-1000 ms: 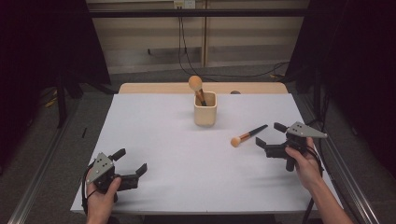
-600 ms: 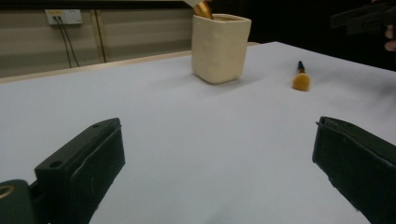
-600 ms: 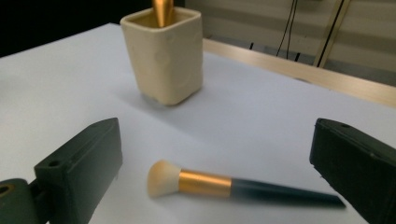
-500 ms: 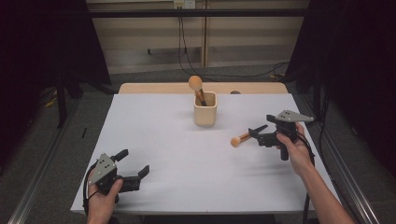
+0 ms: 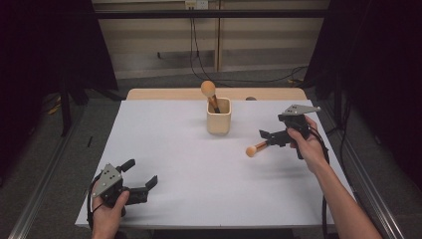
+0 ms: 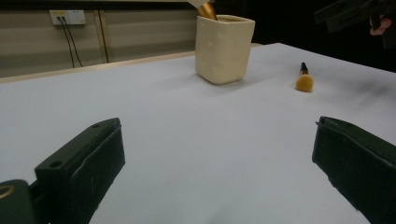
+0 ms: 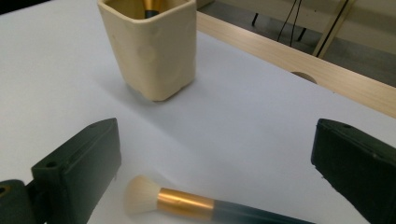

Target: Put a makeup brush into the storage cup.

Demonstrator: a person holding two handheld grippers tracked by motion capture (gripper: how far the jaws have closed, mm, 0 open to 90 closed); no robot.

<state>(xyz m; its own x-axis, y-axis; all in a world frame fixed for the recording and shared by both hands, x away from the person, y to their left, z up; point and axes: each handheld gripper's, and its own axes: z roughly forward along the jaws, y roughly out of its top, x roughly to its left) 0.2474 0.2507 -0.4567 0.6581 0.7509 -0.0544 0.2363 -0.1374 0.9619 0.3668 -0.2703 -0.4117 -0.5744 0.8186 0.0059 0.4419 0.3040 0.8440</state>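
A cream cup stands at the table's far middle, with a makeup brush upright in it, round head on top. A second brush lies flat on the white table, right of the cup. My right gripper hovers open over that brush's dark handle. In the right gripper view the brush lies between the wide-apart jaws of my right gripper, the cup beyond. My left gripper rests open and holding nothing near the front left corner; its own view shows the cup and the brush far ahead.
The white table ends at a wooden strip along the far side, with a round hole in it. Cables hang down the wall behind. Dark floor surrounds the table.
My right gripper has moved left and forward, from beside the loose brush to over its handle. The left gripper has barely shifted. The brushes and the cup lie as before.
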